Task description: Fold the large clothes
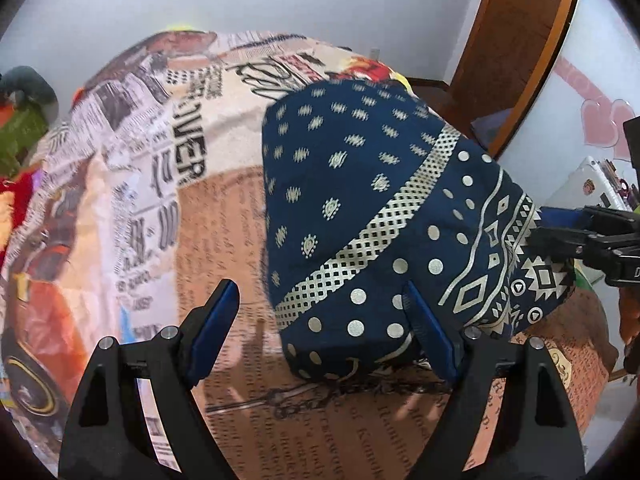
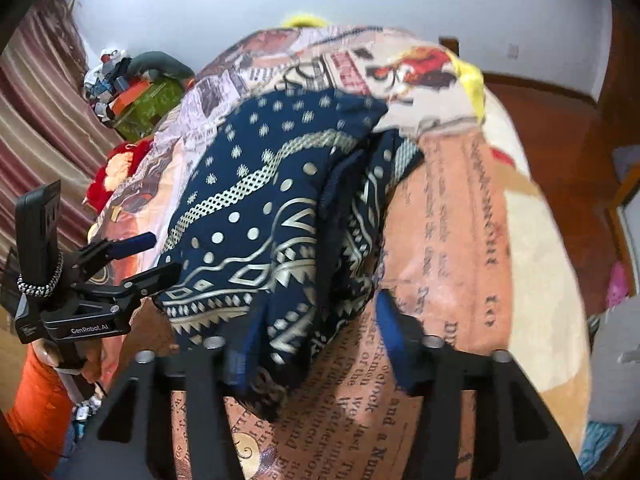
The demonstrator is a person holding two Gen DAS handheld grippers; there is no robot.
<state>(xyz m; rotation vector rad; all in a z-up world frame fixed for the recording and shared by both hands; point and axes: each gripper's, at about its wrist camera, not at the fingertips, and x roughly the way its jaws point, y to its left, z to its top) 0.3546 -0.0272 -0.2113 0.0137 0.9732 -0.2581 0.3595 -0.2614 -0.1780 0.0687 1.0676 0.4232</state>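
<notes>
A navy garment with a silver print (image 1: 372, 216) lies folded in a thick bundle on the printed bedspread (image 1: 160, 184). My left gripper (image 1: 320, 320) is open at the bundle's near left corner; its right finger overlaps the cloth edge, its left finger is over bare bedspread. In the right wrist view the garment (image 2: 264, 208) fills the middle, and my right gripper (image 2: 312, 332) is open, with the bundle's near end lying between its fingers. The left gripper (image 2: 160, 256) shows there at the left, the right gripper (image 1: 536, 232) in the left wrist view at the right edge.
The bed is covered by a newsprint-pattern blanket (image 2: 452, 216). A green bag and clutter (image 2: 148, 96) sit at the far left by a striped curtain (image 2: 36, 128). A wooden door (image 1: 516, 40) stands at the right. Red cloth (image 2: 116, 172) lies on the bed's left side.
</notes>
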